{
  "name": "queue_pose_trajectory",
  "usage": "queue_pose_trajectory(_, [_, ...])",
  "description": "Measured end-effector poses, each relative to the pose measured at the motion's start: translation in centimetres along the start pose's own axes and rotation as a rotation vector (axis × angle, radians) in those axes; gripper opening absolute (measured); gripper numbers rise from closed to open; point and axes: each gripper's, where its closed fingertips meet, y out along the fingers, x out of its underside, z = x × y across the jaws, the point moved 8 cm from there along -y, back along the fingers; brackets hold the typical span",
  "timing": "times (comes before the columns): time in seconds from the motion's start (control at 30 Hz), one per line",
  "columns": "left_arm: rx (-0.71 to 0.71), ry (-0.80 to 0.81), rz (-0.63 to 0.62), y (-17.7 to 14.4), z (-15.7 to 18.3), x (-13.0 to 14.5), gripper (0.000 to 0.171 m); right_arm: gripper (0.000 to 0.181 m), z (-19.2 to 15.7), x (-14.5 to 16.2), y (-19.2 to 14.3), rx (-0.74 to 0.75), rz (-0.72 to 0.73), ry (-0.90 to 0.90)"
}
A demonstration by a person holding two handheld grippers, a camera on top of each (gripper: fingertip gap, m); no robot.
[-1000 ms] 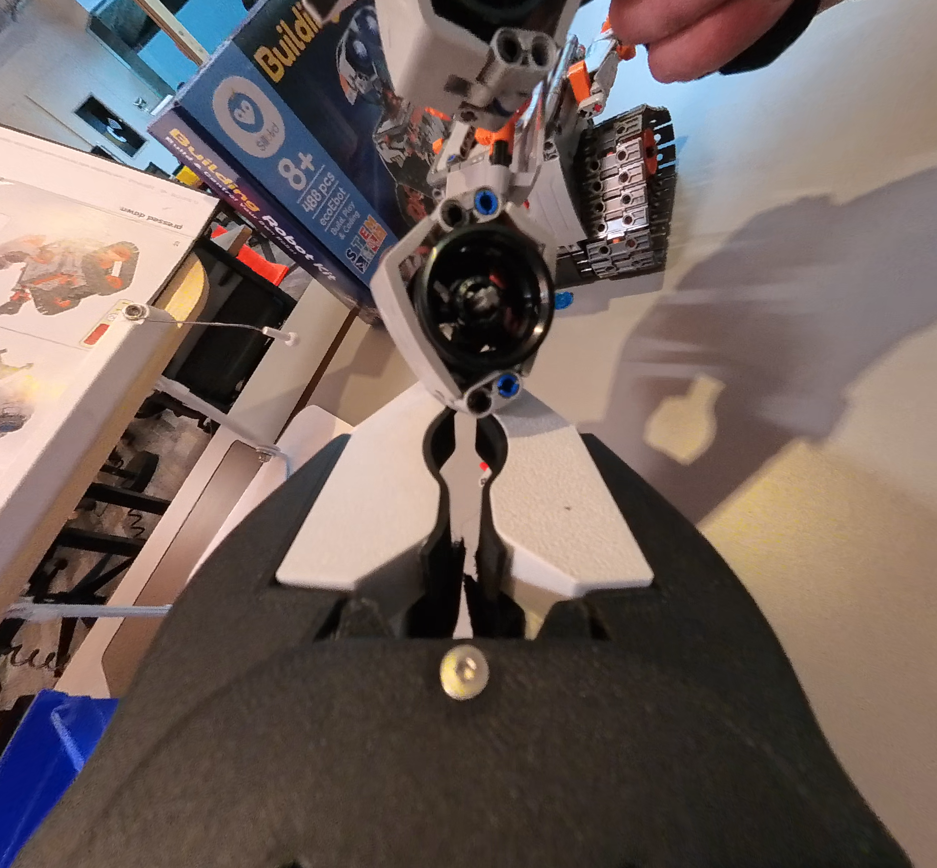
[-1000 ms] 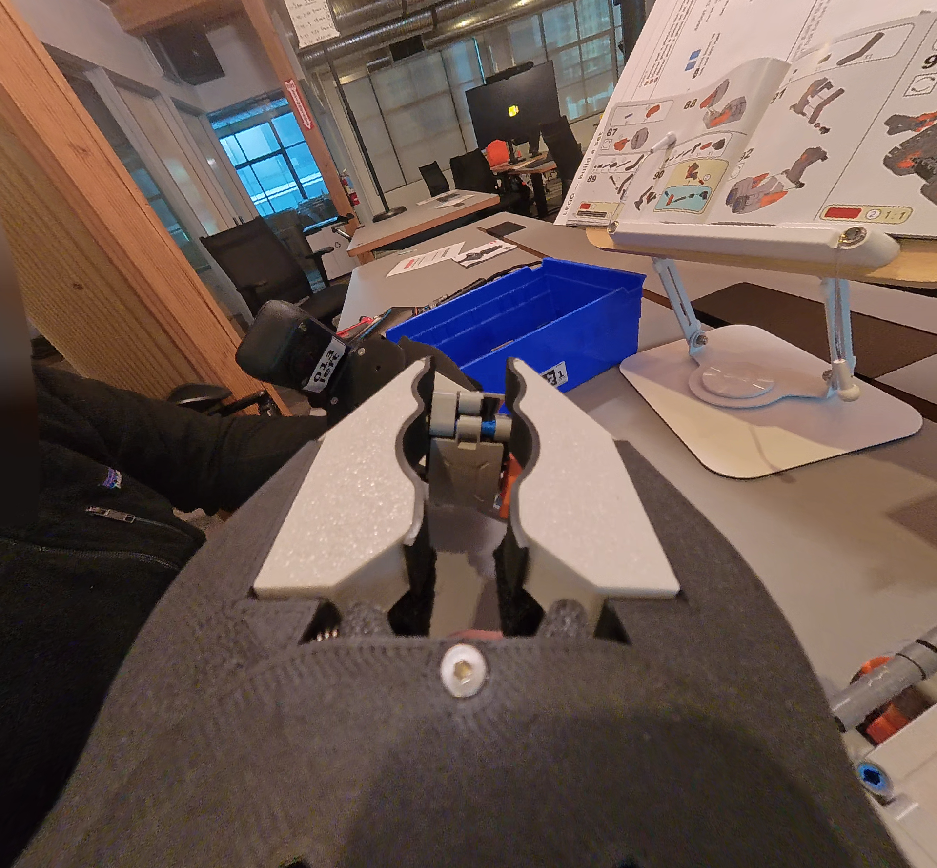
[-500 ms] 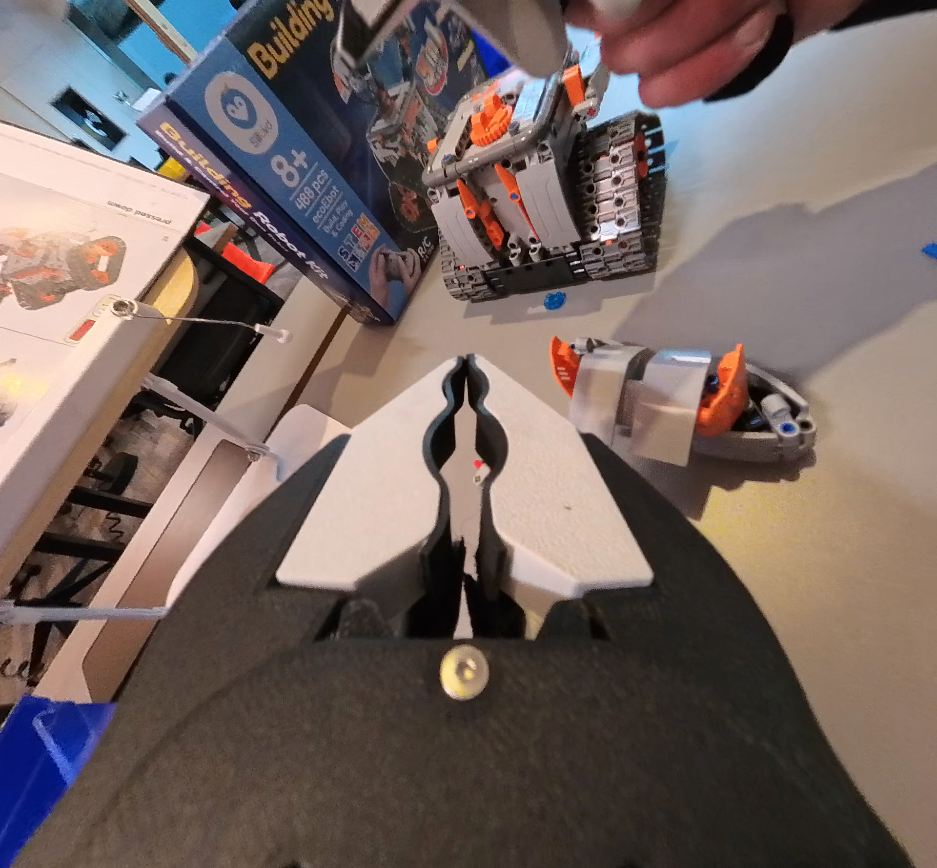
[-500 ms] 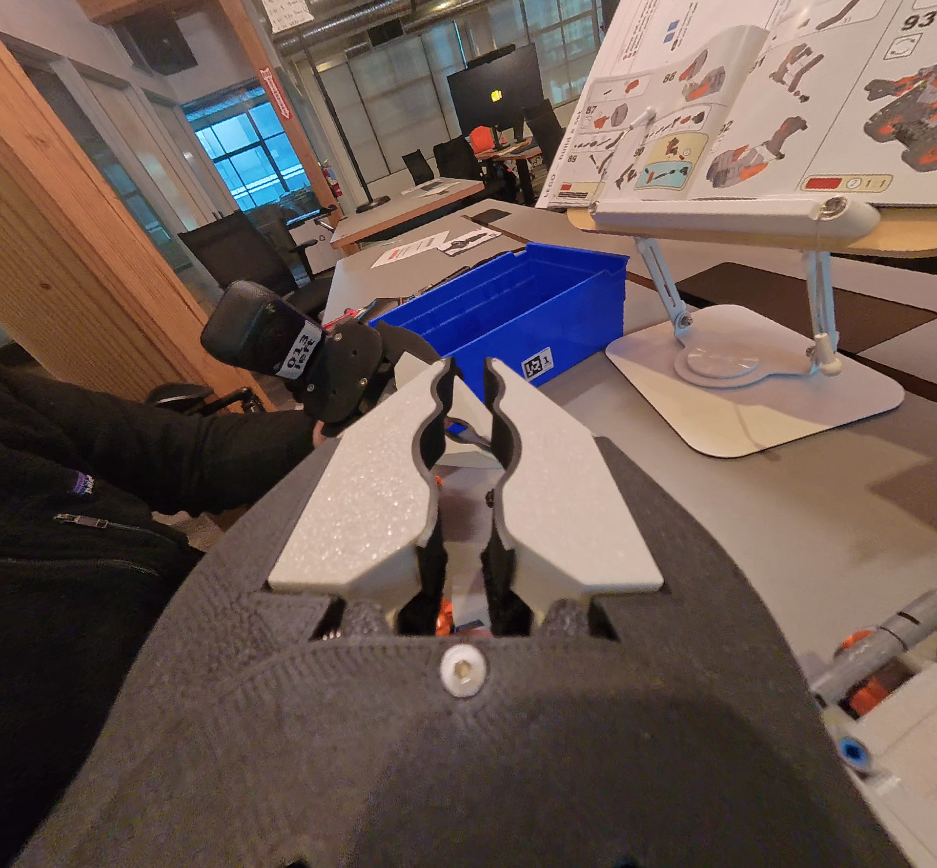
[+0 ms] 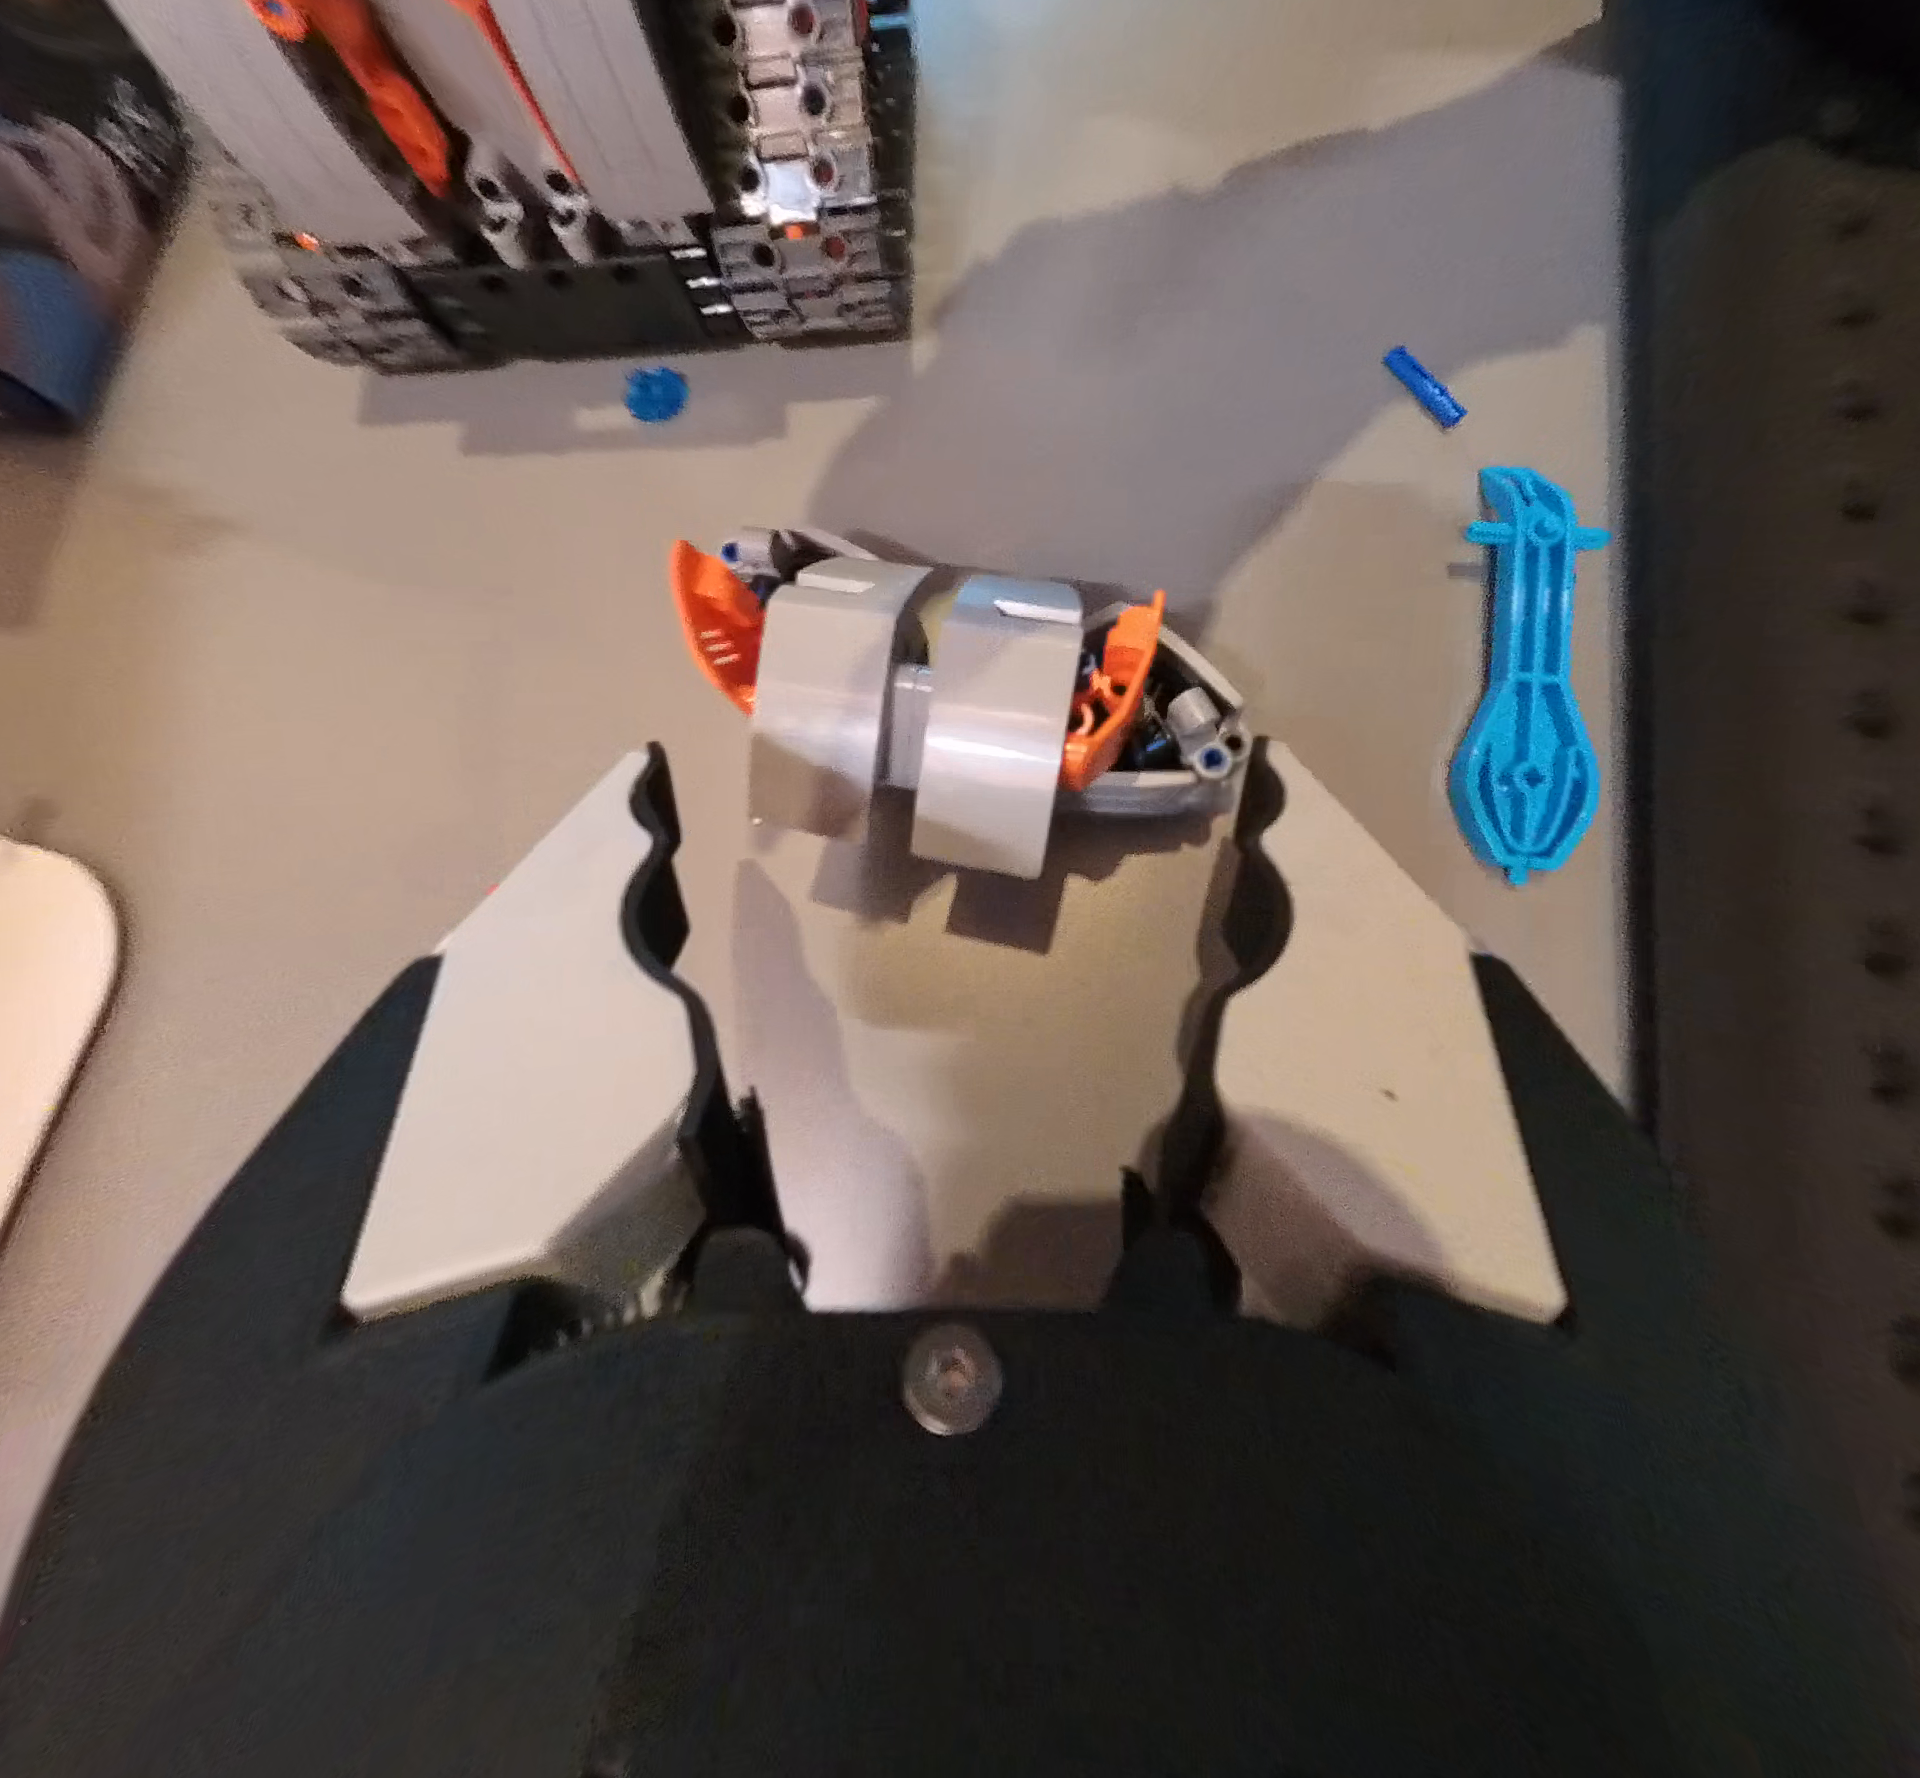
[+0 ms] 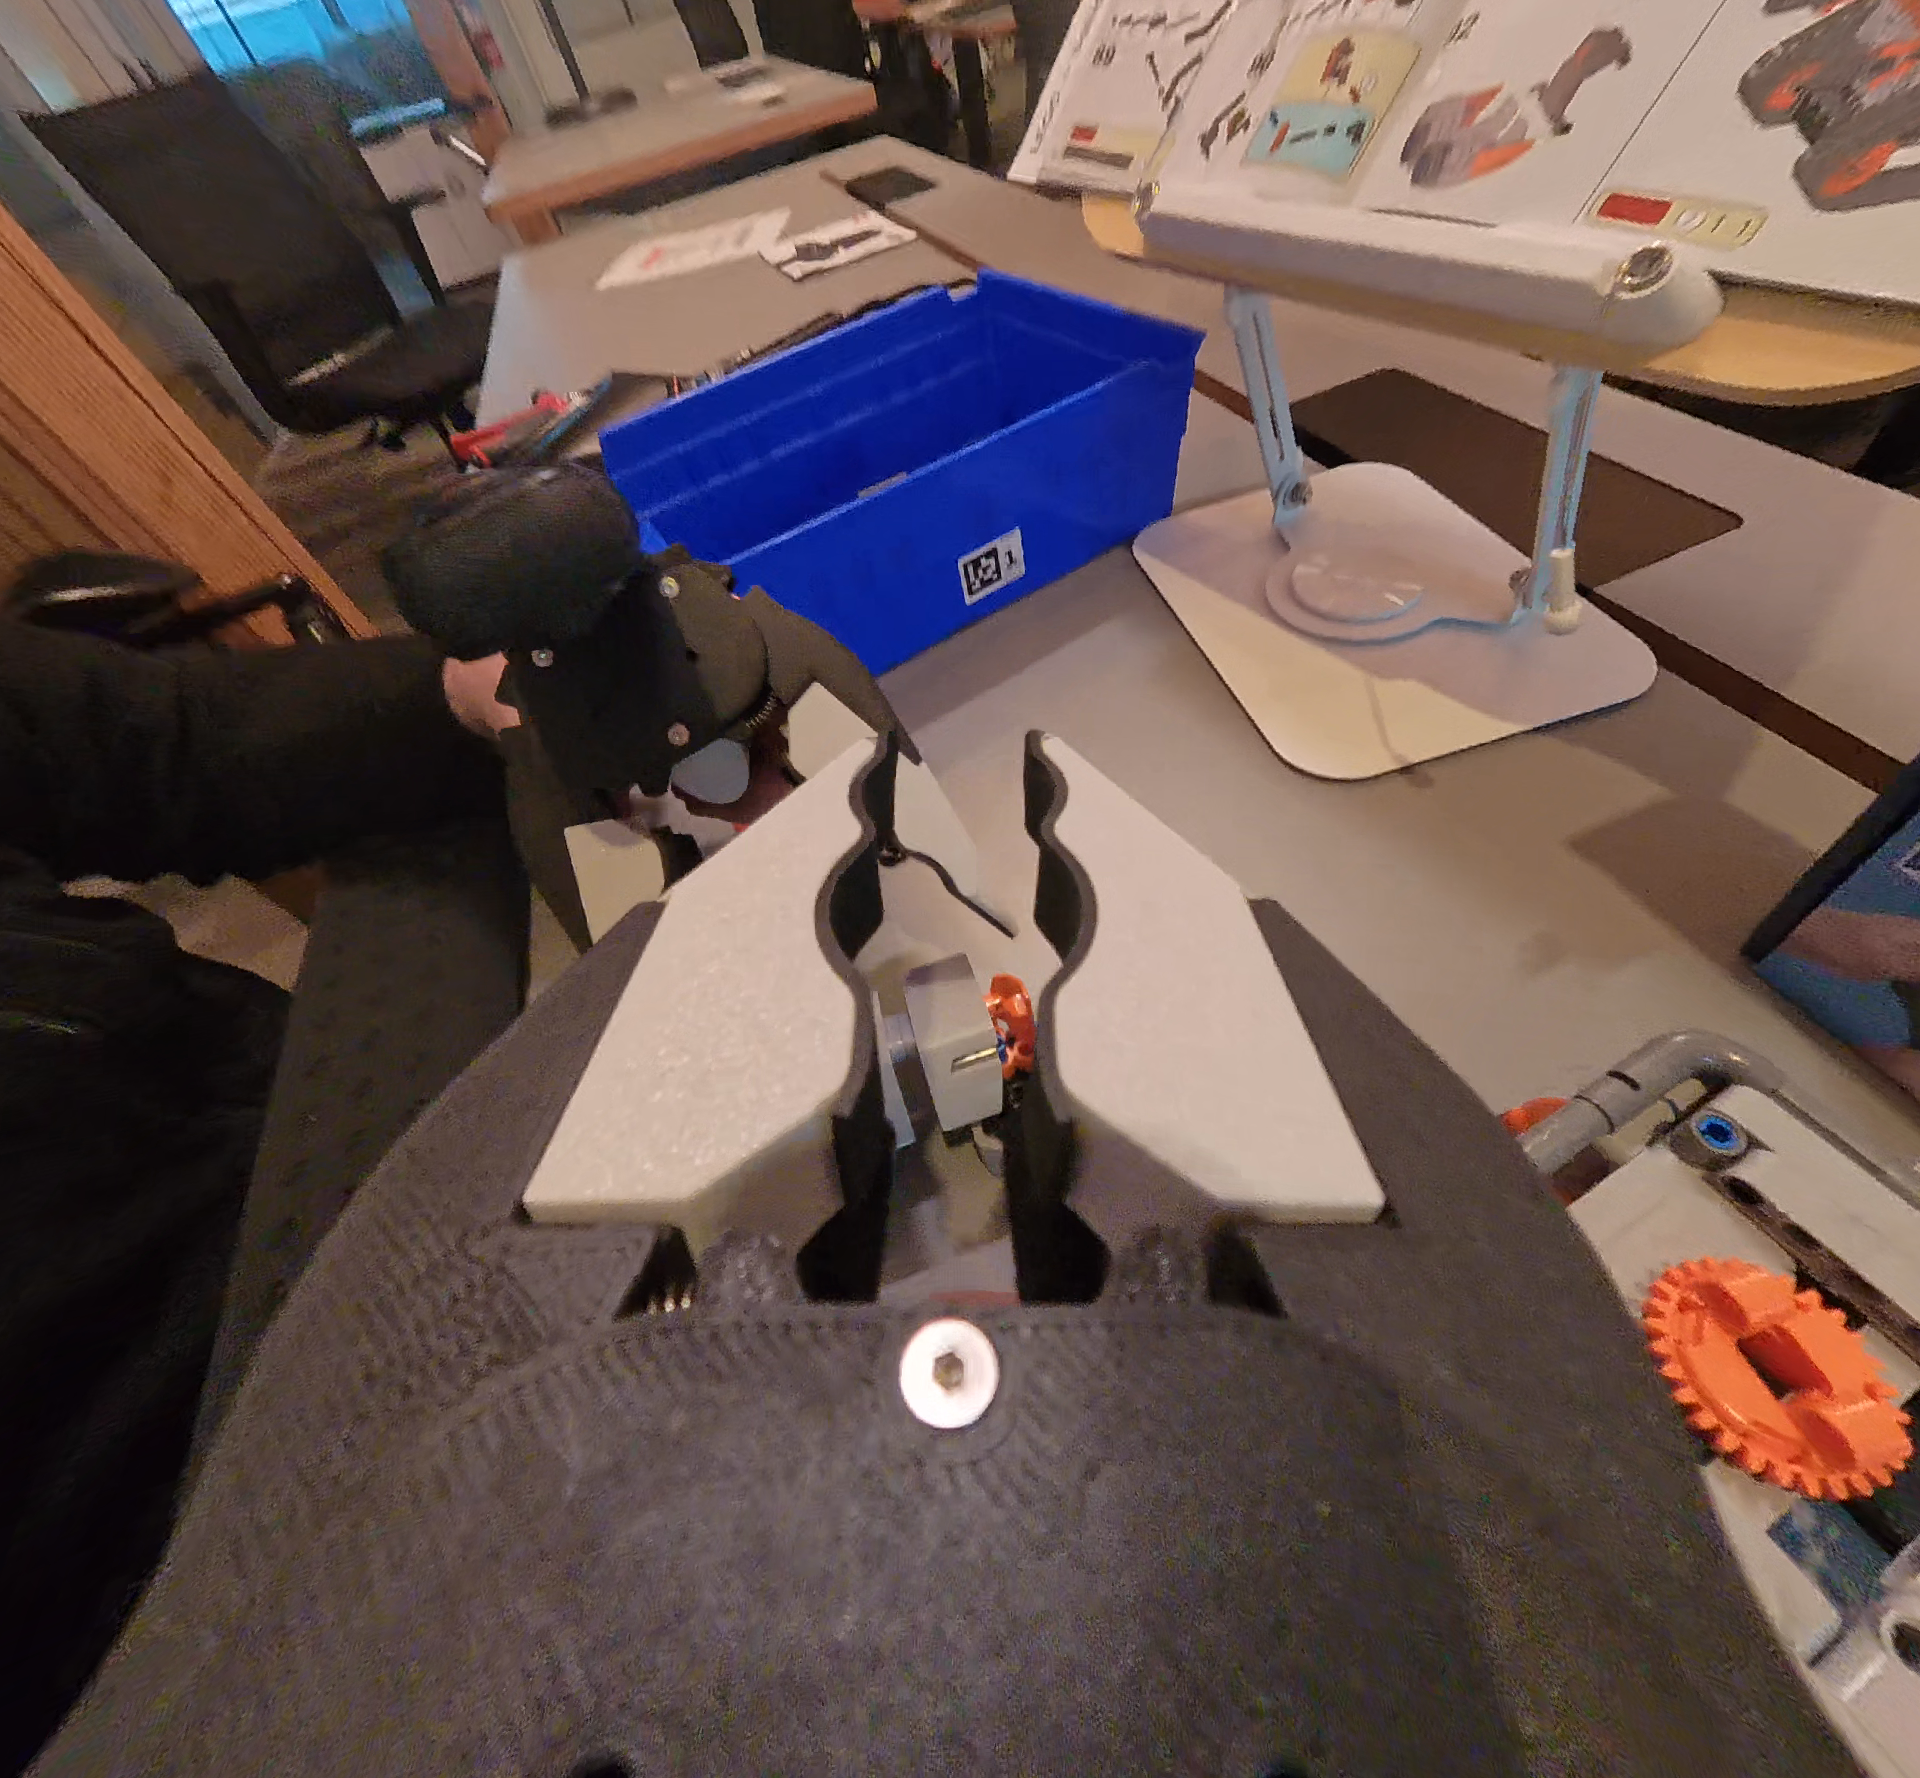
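Grey-fingered and spread wide, the left gripper (image 5: pixel 951 762) hangs over the beige tabletop (image 5: pixel 312 689) with nothing in it; the grey-and-orange brick sub-assembly (image 5: pixel 935 710) lies just beyond its fingertips. Right of that lie a light blue plastic brick-separator tool (image 5: pixel 1525 689) and a small blue pin (image 5: pixel 1423 387). Farther off stands the tracked grey, black and orange brick vehicle (image 5: pixel 561 118), a blue round stud (image 5: pixel 657 395) before it. The right gripper (image 6: pixel 956 772), narrowly parted, holds nothing; the sub-assembly shows below its gap. Beyond are a blue plastic bin (image 6: pixel 914 481) and a white book stand (image 6: pixel 1392 616).
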Motion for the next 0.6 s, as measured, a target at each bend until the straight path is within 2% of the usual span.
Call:
queue_pose_trajectory(0.17, [0.088, -0.051, 0.007, 2.1, 0.3, 0.2, 0.092, 0.022, 0.0, 0.3, 0.6, -0.006, -0.026, -0.003])
queue_pose_trajectory(0.2, [0.096, -0.066, 0.021, 2.0, 0.1, 0.2, 0.072, 0.022, 0.0, 0.4, 0.6, -0.005, -0.027, -0.003])
queue_pose_trajectory(0.23, [0.108, -0.081, 0.055, 1.8, -0.2, 0.1, 0.064, 0.022, 0.0, 0.3, 0.6, -0.004, -0.027, -0.004])
queue_pose_trajectory(0.47, [0.101, -0.154, 0.120, 1.6, -1.5, 0.7, 0.061, 0.022, 0.1, -0.1, -0.3, 0.017, -0.007, -0.011])
queue_pose_trajectory(0.6, [0.145, -0.226, 0.223, 0.8, -2.2, 0.7, 0.060, 0.025, 0.2, -0.1, -0.9, 0.032, -0.016, -0.021])
